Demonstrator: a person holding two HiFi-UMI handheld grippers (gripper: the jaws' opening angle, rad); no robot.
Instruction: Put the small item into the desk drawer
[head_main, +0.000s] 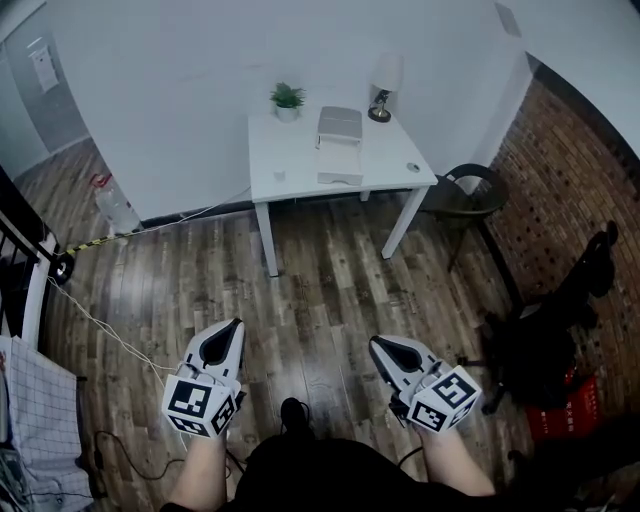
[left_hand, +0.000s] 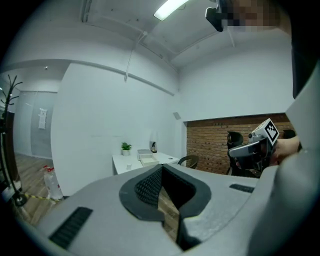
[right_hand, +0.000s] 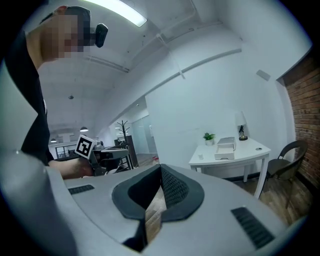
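- White rectangular worktop (head_main: 300, 150) on four white legs stands against the pale wall, well apart from both grippers, with open wood-plank floor (head_main: 320, 290) between.
- On it, toward the back, I see a small green potted plant (head_main: 287, 100), a white box-shaped drawer unit (head_main: 339, 125) and a small lamp with a dark base (head_main: 380, 110).
- A lower white part of the drawer unit juts toward the front edge; it looks like a drawer pulled out, though it is too small for me to be sure.
- A small white object (head_main: 279, 175) sits near the worktop's front left, and a small round grey disc (head_main: 413, 167) lies near its right edge. I cannot tell which is the item meant; both rest on the worktop, outside the drawer unit.
- My left gripper (head_main: 237, 324) is low in the head view, pointed toward the worktop. Its jaws are pressed together at the tips and hold nothing.
- My right gripper (head_main: 376, 344) is level with it on the other side, jaws likewise closed tip to tip and empty.
- A dark round-backed chair (head_main: 470, 195) stands just beside the worktop's right end, before a red brick wall (head_main: 570, 170).
- A clear plastic bottle (head_main: 115, 208) stands on the floor by the wall, left of the worktop.
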